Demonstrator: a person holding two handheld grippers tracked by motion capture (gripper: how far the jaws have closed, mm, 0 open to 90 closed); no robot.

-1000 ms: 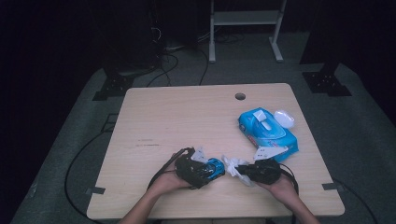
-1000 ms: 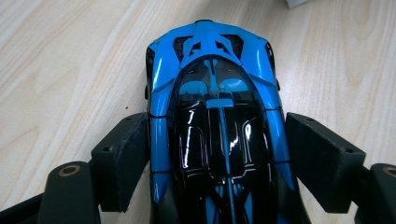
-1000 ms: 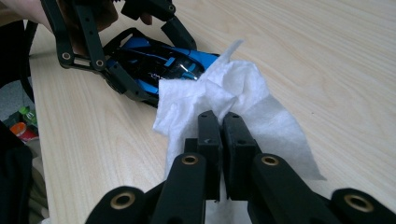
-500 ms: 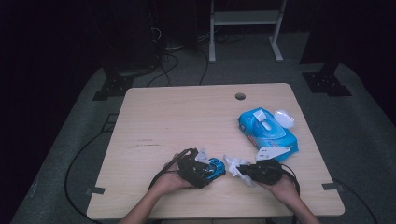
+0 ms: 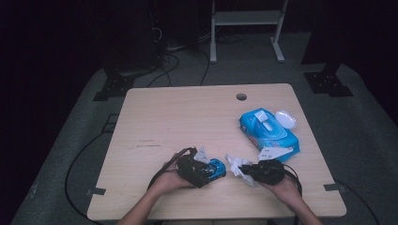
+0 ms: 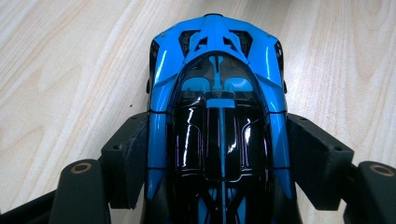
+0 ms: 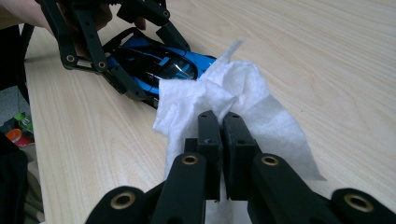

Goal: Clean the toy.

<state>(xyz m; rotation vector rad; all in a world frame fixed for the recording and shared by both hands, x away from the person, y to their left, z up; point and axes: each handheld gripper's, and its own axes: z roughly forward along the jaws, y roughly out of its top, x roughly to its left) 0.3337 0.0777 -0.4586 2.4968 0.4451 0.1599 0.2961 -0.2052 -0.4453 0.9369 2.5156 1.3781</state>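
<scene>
High view: left gripper [image 5: 212, 168] has just tightened on toy car [image 5: 213, 168]; right gripper [image 5: 244, 169] still pinches wipe [image 5: 236, 164].

My high view looks forward and down over the whole counter [image 5: 187, 117] from afar. My left gripper view sits close over the blue toy car [image 6: 217, 116]; my right gripper view looks low along the near edge, sharing that car [image 7: 154, 65].

Setting: darkened lab or recording studio. Wooden bench [image 5: 187, 122] on grey floor mat [image 5: 70, 140]; cables [image 5: 173, 61] and black stand bases [image 5: 328, 82] along upper frame.
</scene>
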